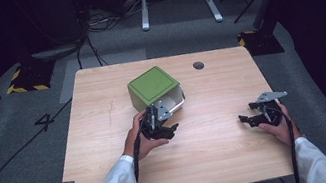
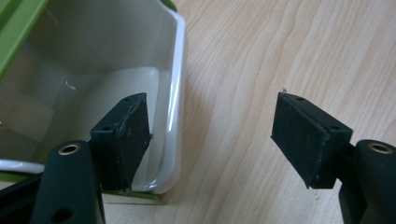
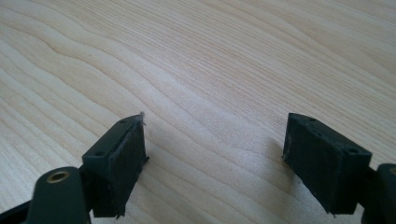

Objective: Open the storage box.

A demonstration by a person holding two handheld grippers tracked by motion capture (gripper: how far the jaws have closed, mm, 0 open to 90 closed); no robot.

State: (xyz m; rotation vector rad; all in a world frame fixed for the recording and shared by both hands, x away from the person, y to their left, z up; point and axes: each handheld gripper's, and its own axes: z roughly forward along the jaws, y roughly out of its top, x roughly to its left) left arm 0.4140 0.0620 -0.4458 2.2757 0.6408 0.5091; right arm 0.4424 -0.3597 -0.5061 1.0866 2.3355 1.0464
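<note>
Green-lidded, the box [image 1: 154, 87] lies tipped on its side near the middle of the table [image 1: 107, 132], its white inside [image 2: 93, 84] facing the person. The left gripper [image 1: 170, 130] hangs just before that opening, jaws parted and holding nothing; one pad [image 2: 133, 135] sits just inside the white rim [image 2: 177, 93], the other over bare wood. The right gripper [image 1: 247, 120], likewise released and empty, hovers well apart near the right edge, open tabletop between them.

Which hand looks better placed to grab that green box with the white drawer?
The left. The left gripper sits right beside the green box, open, with one jaw over the white drawer rim. The right gripper rests open over bare table, well away.
</note>
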